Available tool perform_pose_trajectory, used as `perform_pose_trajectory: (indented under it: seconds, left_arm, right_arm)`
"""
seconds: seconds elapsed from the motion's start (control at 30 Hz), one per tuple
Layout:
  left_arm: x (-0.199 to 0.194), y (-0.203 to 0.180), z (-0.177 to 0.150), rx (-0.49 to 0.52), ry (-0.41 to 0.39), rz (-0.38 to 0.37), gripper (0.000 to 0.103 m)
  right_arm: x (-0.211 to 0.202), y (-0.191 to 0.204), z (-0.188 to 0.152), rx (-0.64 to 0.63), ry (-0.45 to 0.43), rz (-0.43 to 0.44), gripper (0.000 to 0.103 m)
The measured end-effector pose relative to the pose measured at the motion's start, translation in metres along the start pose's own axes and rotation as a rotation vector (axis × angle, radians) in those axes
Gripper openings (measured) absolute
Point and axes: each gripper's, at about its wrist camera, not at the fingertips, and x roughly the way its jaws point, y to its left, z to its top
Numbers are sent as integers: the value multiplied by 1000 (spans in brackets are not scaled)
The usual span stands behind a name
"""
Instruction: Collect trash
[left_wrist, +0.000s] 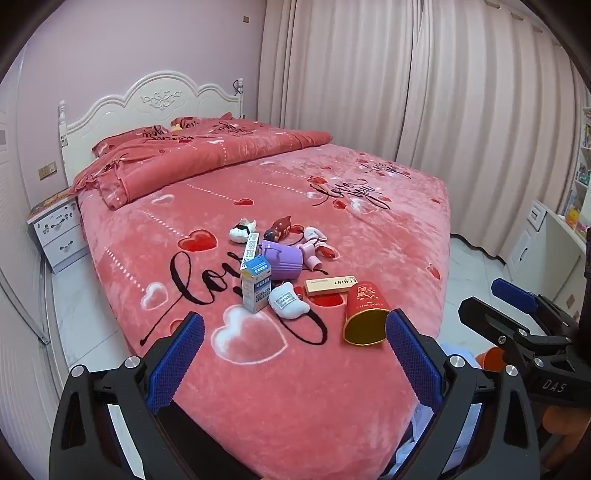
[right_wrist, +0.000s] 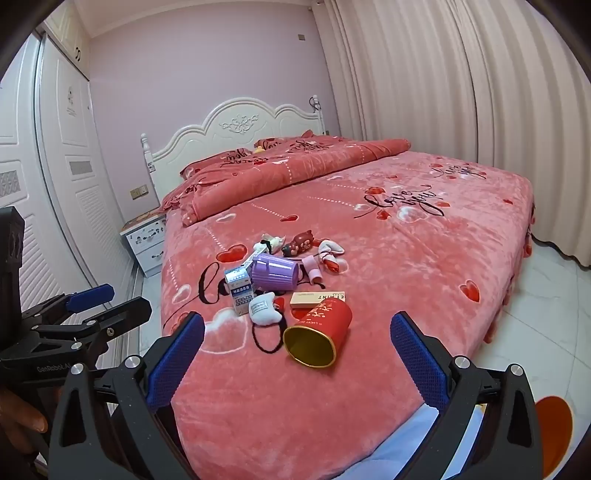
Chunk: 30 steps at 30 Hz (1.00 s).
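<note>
A heap of small things lies on the pink bed (left_wrist: 280, 387). Nearest is a red cylinder tin (left_wrist: 365, 314) (right_wrist: 319, 334) on its side, its gold mouth facing me. Behind it lie a flat mint box (left_wrist: 330, 285) (right_wrist: 317, 298), a white plush (left_wrist: 287, 305) (right_wrist: 263, 308), a blue-white carton (left_wrist: 255, 284) (right_wrist: 240, 288), and a small purple bin (left_wrist: 282, 258) (right_wrist: 275, 274) tipped over. My left gripper (left_wrist: 295, 354) is open, short of the heap. My right gripper (right_wrist: 297, 354) is open too, with nothing between its fingers.
Farther back in the heap lie a brown figurine (left_wrist: 280, 228), a white toy (left_wrist: 242, 230) and pink socks (left_wrist: 314, 242). A folded quilt (left_wrist: 207, 155) covers the head end. A nightstand (left_wrist: 59, 236) stands left, curtains (left_wrist: 443, 92) right, and white tile floor (right_wrist: 546, 314) runs beside the bed.
</note>
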Motion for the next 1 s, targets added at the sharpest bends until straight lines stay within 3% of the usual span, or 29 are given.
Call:
perform_pose_trajectory:
  seconds: [1.0]
  left_arm:
    - [3, 4, -4, 8, 18, -7, 97]
  right_arm:
    - [3, 3, -4, 1, 4, -1, 98]
